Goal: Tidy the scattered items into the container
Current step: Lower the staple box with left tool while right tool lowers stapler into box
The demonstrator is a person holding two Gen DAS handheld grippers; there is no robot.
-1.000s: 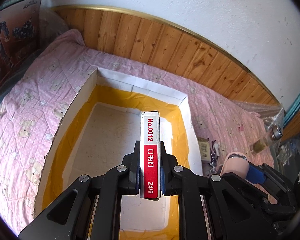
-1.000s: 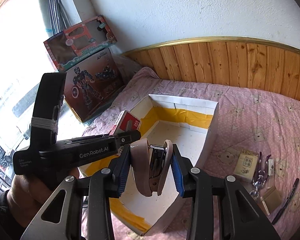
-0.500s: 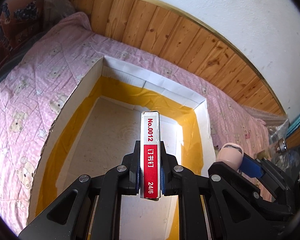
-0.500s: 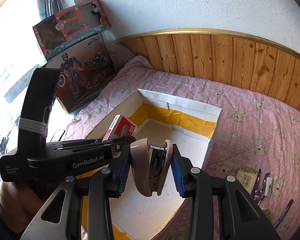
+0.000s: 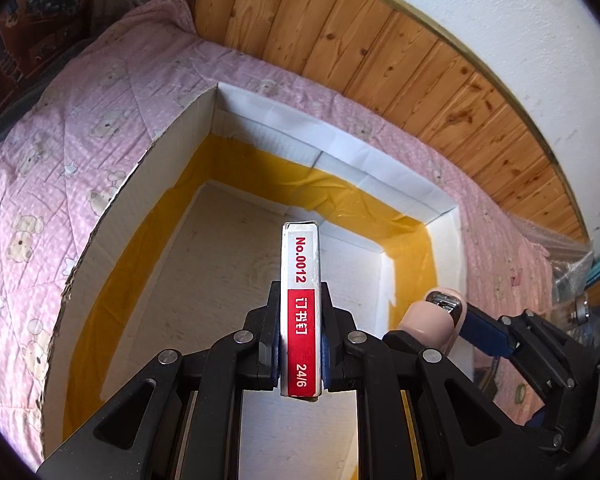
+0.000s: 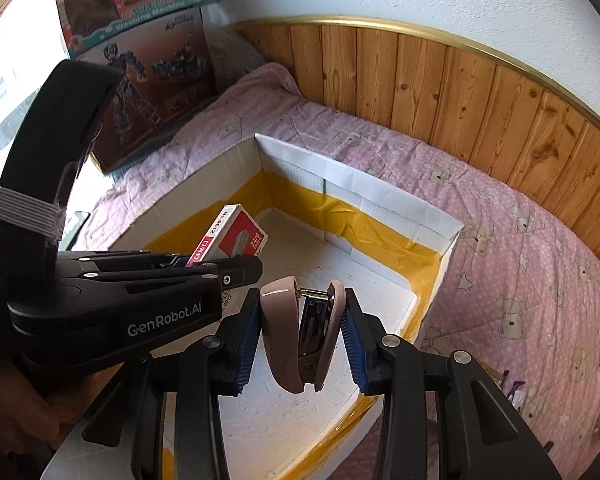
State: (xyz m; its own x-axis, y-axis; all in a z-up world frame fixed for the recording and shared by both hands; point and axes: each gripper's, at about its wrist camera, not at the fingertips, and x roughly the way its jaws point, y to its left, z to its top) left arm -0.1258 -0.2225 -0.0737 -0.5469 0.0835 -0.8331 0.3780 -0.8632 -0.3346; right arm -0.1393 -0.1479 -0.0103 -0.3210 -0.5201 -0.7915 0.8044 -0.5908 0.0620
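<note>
Left tongs (image 5: pixel 300 344) clamp the "No.0012 24/6" staple box (image 5: pixel 300 280); right tongs (image 6: pixel 300 336) clamp a stapler (image 6: pixel 296 336).

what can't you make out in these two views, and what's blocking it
- Floor of the box, near end: left wrist view, hidden behind the left hand-held gripper and staple box.
- Items on the quilt: right wrist view, cut off at the lower right edge.
- Stapler, underside: right wrist view, faces away.

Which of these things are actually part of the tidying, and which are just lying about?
Part of the job:
- staple box, clamped in the left gripper
- pink stapler, clamped in the right gripper
- cardboard container

Lying about:
- toy boxes
- pink quilt
</note>
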